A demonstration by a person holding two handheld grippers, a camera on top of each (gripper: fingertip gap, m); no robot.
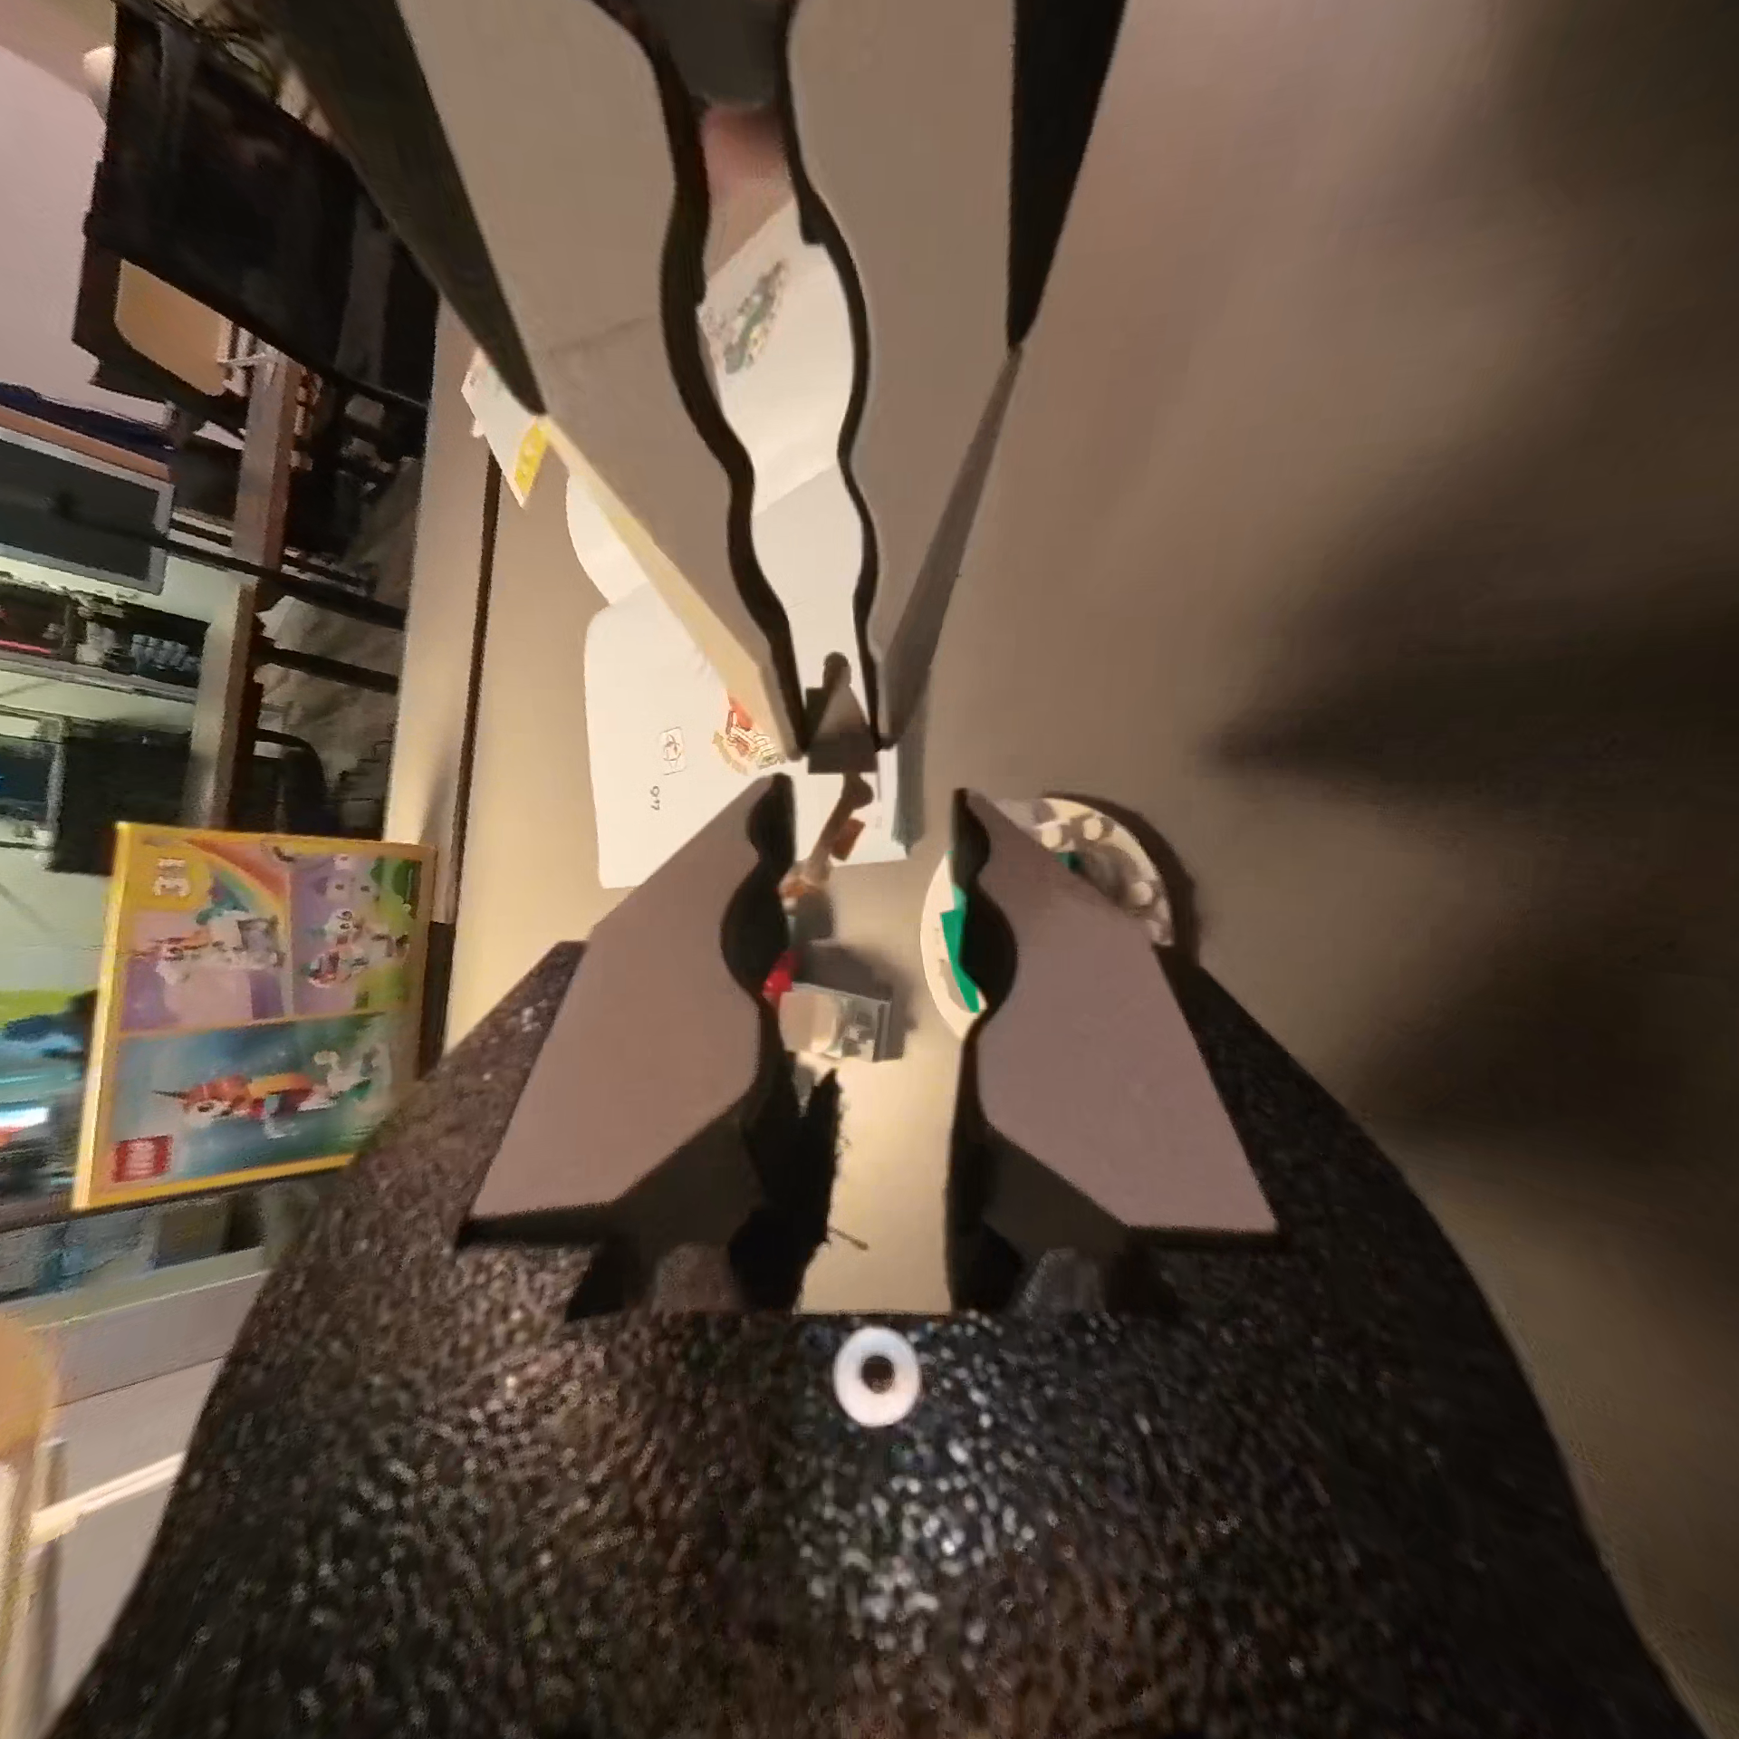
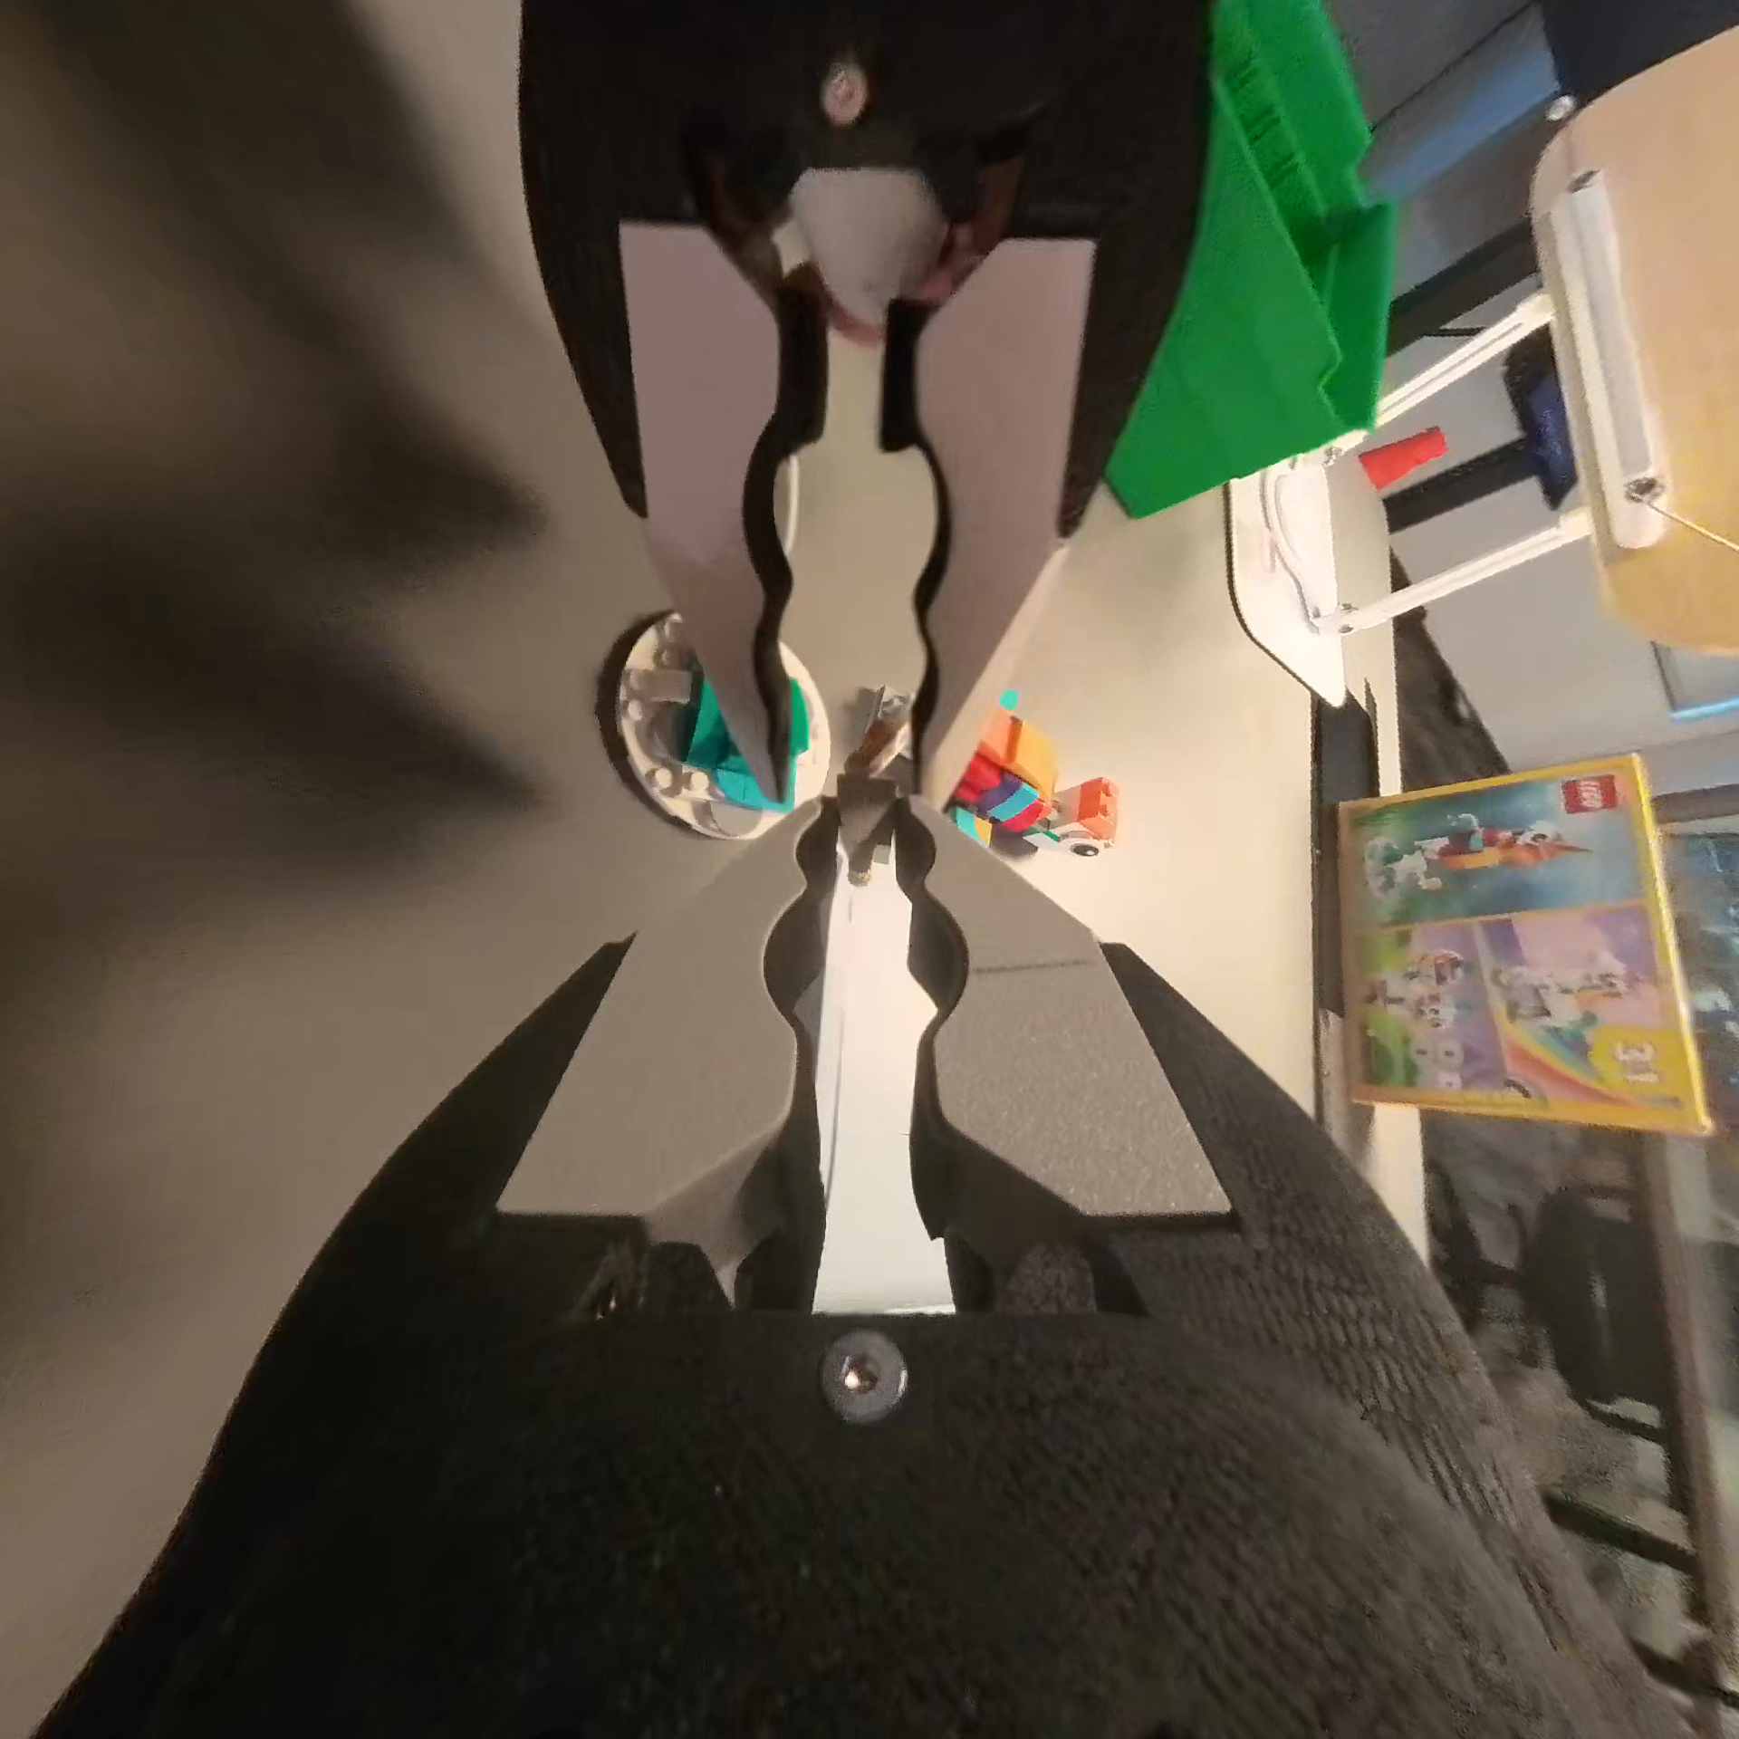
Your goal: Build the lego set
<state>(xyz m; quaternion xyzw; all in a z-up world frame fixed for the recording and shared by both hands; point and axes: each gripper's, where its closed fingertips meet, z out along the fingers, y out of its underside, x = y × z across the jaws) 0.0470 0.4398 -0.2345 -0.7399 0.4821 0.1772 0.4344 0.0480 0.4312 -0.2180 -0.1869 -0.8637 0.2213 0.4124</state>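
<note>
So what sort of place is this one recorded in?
Probably a lab or workshop, not a home: a pale worktable with a Lego box at its edge, stocked storage shelves behind, and a green plastic crate beside a white-framed stand.

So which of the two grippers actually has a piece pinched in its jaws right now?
The right gripper: shut on a small grey piece. The left gripper is open, holding nothing.
</note>
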